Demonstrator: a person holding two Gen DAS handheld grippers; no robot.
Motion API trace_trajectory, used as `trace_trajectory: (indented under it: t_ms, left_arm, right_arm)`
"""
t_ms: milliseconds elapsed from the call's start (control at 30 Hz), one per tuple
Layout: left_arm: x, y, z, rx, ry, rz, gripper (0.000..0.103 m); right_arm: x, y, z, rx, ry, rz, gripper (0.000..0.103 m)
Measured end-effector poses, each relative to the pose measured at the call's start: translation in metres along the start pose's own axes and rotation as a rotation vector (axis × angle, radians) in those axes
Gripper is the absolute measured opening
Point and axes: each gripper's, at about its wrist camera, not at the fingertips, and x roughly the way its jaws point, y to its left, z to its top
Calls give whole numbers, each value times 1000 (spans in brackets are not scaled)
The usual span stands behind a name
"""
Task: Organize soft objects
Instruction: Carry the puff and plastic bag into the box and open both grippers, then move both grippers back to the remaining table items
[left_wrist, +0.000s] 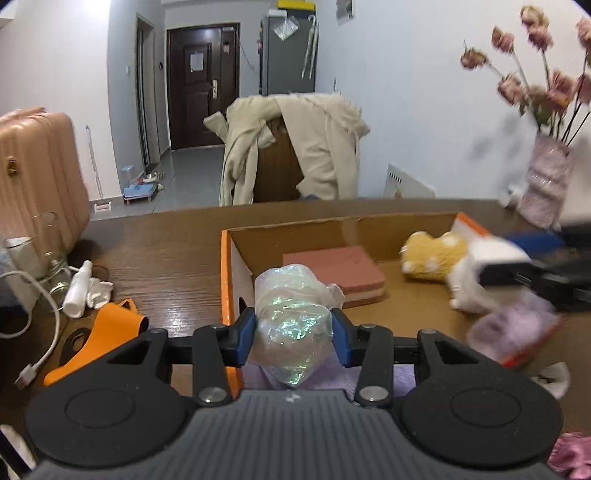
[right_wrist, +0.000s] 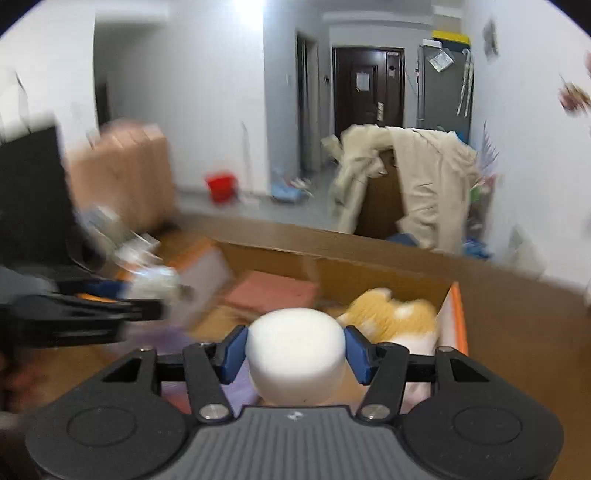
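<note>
A dark wooden table (left_wrist: 173, 254) carries an open cardboard box (left_wrist: 227, 280), a white bottle (left_wrist: 77, 291), a cable (left_wrist: 44, 306) and a vase (left_wrist: 546, 184).

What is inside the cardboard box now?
Inside the cardboard box lie a pink foam block and a yellow and white plush toy. A purple item shows near the front, too blurred to name. The grippers hide the near floor.

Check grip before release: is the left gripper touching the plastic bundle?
Touching. Left wrist view shows both blue pads pressed against the plastic bundle.
</note>
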Motion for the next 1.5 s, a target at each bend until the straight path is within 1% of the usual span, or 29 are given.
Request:
trace_trajectory:
  t_ms: [67,100,200,233,300,367,400,433,467,500,533,600,633,733,800,900,967,1100,1167,1200,1233,1267,1333,1367,1433,1500]
  left_arm:
    - [11,2,-2,21,1,-4,45]
    - [15,4,-3,32,-3,-5,45]
    - [26,5,-2,56,1,-12,50]
    - [28,7,-2,55,5,-17,55]
    - [30,10,-3,40,0,-29,57]
    - [31,12,-4,41,-5,-47,63]
    - [31,11,-3,44,-7,-57,68]
    - [31,9,-3,48,-11,-56,70]
    - [32,7,-3,53,-13,-50,71]
    - [31,6,-2,59,-18,-46,74]
    - [30,5,-2,61,-28,-40,76]
    - [25,4,0,56,-39,-28,77]
    - [19,4,1,47,-48,-18,80]
    - [-3,5,8,39,-86,3,81]
    - [-24,6,13,35,-112,4,81]
    - [-62,3,21,34,-181,16,87]
    - [-86,-1,25,40,-221,27,89]
    - [-136,-8,23,9,-272,19,89]
    - [-163,-12,10,-18,-310,26,96]
    - [-176,-14,0,-29,-333,31,99]
    - [-190,-17,-14,-40,-352,36,99]
    - [-200,-18,-26,-50,-363,34,99]
    - [-224,-22,-63,-66,-392,20,103]
    - [-230,-23,-78,-68,-405,23,103]
    - [-241,-30,-118,-54,-442,58,103]
    - [-243,-36,-152,-59,-451,94,103]
  right_arm:
    - [40,10,16,-105,36,-94,55]
    - [58,12,23,-134,56,-113,55]
    - [106,16,35,-172,135,-88,55]
    - [116,15,38,-148,151,-46,55]
    - [130,7,42,-65,161,58,56]
    - [137,-3,43,19,142,98,57]
    - [141,-8,42,57,150,127,57]
    - [143,-15,41,97,157,152,60]
    - [146,-22,40,137,170,149,69]
    - [147,-25,39,160,183,135,74]
    - [148,-28,38,176,195,124,77]
    - [136,-25,36,177,176,86,76]
    - [129,-25,36,170,157,79,76]
    - [92,-27,42,177,75,67,77]
    - [59,-31,47,191,36,80,77]
    - [9,-36,59,161,-38,79,80]
    - [-27,-36,63,136,-87,66,86]
    - [-97,-31,54,80,-171,41,88]
    - [-131,-27,39,73,-212,49,92]
    - [-148,-24,26,68,-232,49,92]
    - [-163,-21,11,58,-257,47,93]
    - [-178,-16,-7,50,-287,48,96]
    - [-202,-5,-49,27,-331,40,100]
    - [-212,2,-70,13,-354,31,102]
    - [-227,17,-115,-49,-387,13,102]
    - [-233,28,-158,-85,-391,-9,102]
